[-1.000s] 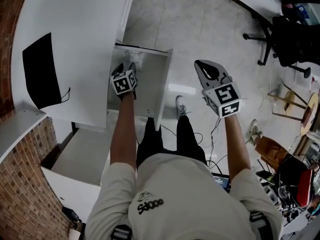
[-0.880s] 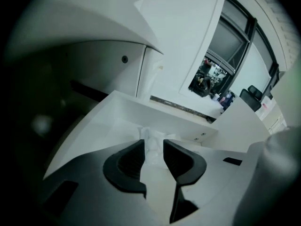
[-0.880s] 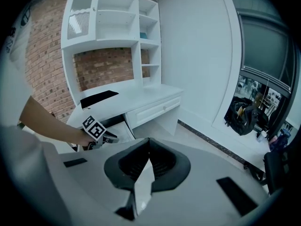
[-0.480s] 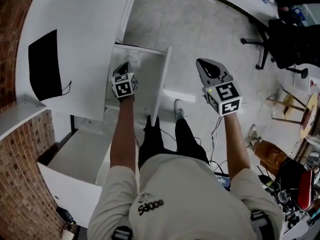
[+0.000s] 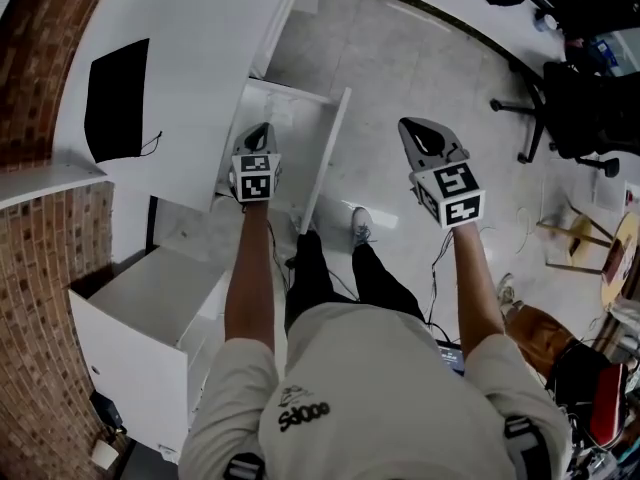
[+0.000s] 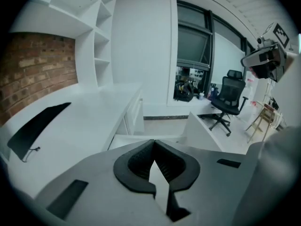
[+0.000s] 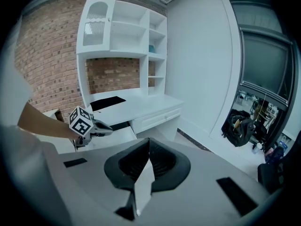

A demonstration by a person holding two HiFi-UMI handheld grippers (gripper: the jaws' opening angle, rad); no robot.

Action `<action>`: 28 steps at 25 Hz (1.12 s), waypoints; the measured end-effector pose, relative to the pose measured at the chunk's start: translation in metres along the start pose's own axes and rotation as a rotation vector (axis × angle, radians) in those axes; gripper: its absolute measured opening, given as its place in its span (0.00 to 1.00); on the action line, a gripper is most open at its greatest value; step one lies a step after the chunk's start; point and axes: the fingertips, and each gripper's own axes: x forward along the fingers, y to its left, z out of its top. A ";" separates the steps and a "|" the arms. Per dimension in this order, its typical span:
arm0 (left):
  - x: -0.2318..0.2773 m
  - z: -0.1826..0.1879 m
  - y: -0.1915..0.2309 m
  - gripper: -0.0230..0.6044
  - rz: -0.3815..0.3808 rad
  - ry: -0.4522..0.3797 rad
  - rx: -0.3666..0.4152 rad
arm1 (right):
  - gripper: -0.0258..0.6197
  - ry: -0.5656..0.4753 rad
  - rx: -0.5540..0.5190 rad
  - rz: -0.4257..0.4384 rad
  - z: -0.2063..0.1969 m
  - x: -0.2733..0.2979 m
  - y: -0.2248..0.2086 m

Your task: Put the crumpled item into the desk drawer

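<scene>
White surface [image 5: 190,88] left of the left fingers [image 6: 134,166], open drawer [image 5: 328,148] beneath; they and the right fingers [image 7: 167,166] are clenched empty (crumpled item unseen); a shove may skid off the drawer.

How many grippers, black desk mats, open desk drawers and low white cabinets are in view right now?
Grippers: 2 (left gripper, right gripper; both shut, nothing held)
Black desk mat: 1
Open desk drawer: 1
Low white cabinet: 1
Total: 5
</scene>
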 end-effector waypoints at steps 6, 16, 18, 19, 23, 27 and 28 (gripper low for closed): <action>-0.066 0.030 -0.010 0.07 0.061 -0.044 -0.001 | 0.05 -0.074 -0.045 0.039 0.020 -0.035 0.009; -0.171 0.075 -0.049 0.07 0.196 -0.179 -0.003 | 0.05 -0.226 -0.161 0.137 0.051 -0.101 0.018; -0.193 0.081 -0.063 0.06 0.216 -0.207 0.005 | 0.05 -0.241 -0.194 0.146 0.051 -0.116 0.021; -0.204 0.084 -0.068 0.06 0.225 -0.222 0.011 | 0.05 -0.249 -0.207 0.150 0.052 -0.123 0.022; -0.245 0.097 -0.081 0.06 0.267 -0.276 0.033 | 0.05 -0.296 -0.222 0.171 0.065 -0.147 0.030; -0.286 0.107 -0.080 0.06 0.298 -0.328 0.040 | 0.05 -0.328 -0.273 0.182 0.082 -0.162 0.049; -0.295 0.110 -0.079 0.06 0.301 -0.340 0.048 | 0.05 -0.338 -0.282 0.181 0.087 -0.164 0.053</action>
